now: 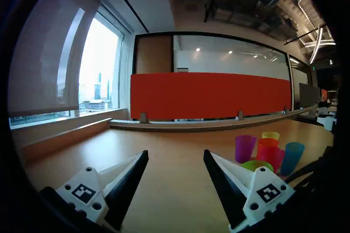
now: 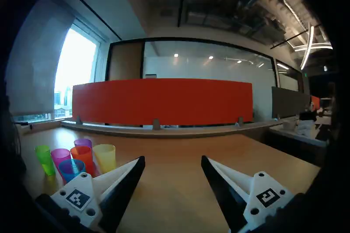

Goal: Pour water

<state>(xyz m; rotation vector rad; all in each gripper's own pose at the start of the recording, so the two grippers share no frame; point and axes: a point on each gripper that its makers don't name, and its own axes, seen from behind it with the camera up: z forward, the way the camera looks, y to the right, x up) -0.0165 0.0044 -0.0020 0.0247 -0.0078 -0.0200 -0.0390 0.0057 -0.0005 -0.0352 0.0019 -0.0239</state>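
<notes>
A cluster of several coloured plastic cups stands upright on the wooden table (image 1: 175,145). In the left gripper view they sit at the right: a purple cup (image 1: 244,147), a yellow cup (image 1: 270,135), a blue cup (image 1: 292,158) and a green cup (image 1: 256,165) partly behind my right finger. My left gripper (image 1: 175,154) is open and holds nothing. In the right gripper view the cups stand at the left: the green cup (image 2: 44,159), the yellow cup (image 2: 105,158) and the blue cup (image 2: 72,169) next to the left finger. My right gripper (image 2: 172,158) is open, also with nothing in it.
A red partition panel (image 1: 210,95) runs along the table's far edge (image 2: 162,102). A large window (image 1: 96,75) and a ledge line the left side. More desks and a dark screen (image 2: 288,102) lie to the right. Bare tabletop (image 2: 175,180) stretches ahead of both grippers.
</notes>
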